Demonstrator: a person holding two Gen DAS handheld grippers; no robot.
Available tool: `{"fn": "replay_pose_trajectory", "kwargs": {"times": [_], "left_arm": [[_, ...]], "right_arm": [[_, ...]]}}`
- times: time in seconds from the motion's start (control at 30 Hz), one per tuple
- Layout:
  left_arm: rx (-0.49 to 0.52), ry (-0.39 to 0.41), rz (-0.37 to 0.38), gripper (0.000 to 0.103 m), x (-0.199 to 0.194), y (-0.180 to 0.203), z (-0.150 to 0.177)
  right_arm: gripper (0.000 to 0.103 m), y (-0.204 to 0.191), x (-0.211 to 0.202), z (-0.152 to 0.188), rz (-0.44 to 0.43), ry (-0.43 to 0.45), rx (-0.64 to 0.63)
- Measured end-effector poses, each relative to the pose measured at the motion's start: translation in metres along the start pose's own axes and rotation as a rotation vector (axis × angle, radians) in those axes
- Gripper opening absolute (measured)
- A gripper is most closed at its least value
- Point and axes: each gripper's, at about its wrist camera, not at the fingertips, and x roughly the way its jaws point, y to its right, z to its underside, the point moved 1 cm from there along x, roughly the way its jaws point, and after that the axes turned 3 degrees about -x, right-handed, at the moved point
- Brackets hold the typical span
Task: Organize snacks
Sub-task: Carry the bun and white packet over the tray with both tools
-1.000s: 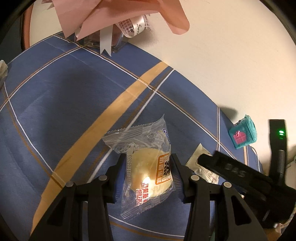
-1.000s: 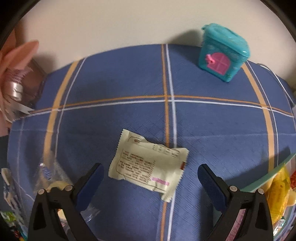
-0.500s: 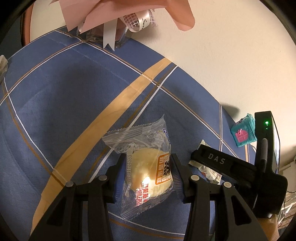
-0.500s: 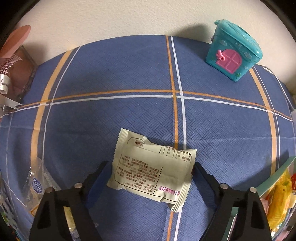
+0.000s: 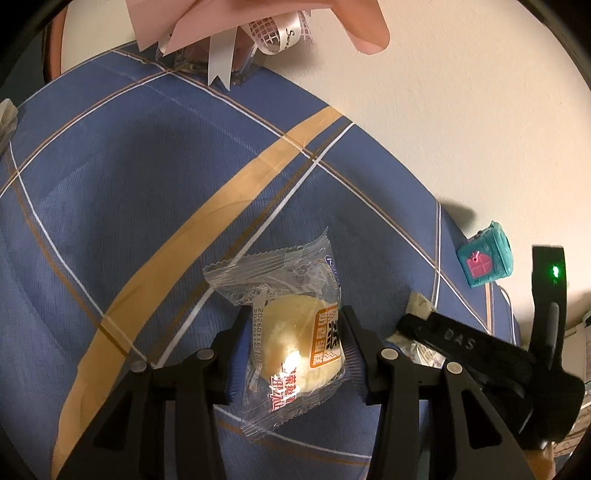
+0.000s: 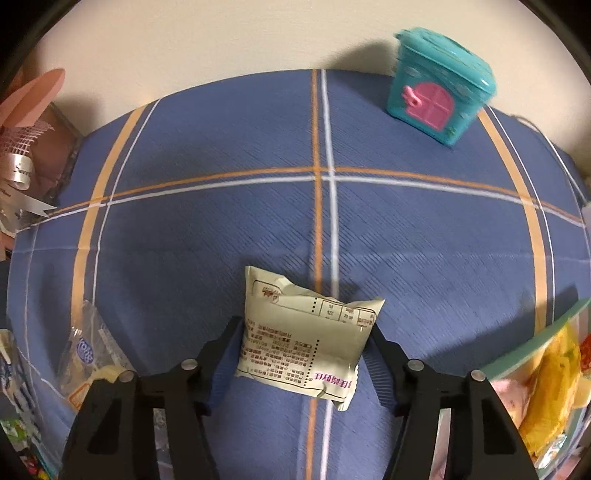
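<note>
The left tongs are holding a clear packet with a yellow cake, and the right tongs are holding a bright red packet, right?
Not quite. The right wrist view shows the right tongs holding a cream packet with printed text, not red. The left tongs do hold the clear cake packet.

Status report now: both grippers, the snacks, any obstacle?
Left gripper shut on clear-wrapped cake. Right gripper shut on cream packet. No obstacle seen.

Ahead of both grippers the blue plaid tablecloth (image 6: pixel 229 221) lies open right to the wall — broad passage through the middle. A teal toy house box (image 6: pixel 437 83) blocks the far right corner, a pink ribbon-tied gift (image 5: pixel 236 33) the far left. On the right, a snack-filled tray (image 6: pixel 546 354) hems the edge.
</note>
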Motion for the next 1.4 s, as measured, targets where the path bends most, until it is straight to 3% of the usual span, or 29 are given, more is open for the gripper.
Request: {"fn": "replay_pose_trajectory", "kwargs": {"times": [0.27, 0.5, 0.83, 1.17, 1.4], "left_arm": [[-0.004, -0.041, -0.002, 0.048, -0.019, 0.01, 0.012], [-0.009, -0.078, 0.007, 0.048, -0.047, 0.03, 0.029], [0.042, -0.052, 0.018, 0.048, -0.084, 0.064, 0.066], [0.123, -0.053, 0.031, 0.048, -0.1, 0.095, 0.105], [0.227, -0.116, 0.05, 0.048, -0.094, 0.121, 0.144]], "right_arm": [[0.064, 0.028, -0.029, 0.03, -0.06, 0.003, 0.014], [0.064, 0.038, -0.078, 0.067, -0.038, 0.074, -0.034], [0.064, 0.06, -0.126, 0.121, -0.021, 0.16, -0.05], [0.064, 0.099, -0.139, 0.159, -0.011, 0.214, -0.01], [0.064, 0.153, -0.138, 0.179, 0.044, 0.193, 0.047]]}}
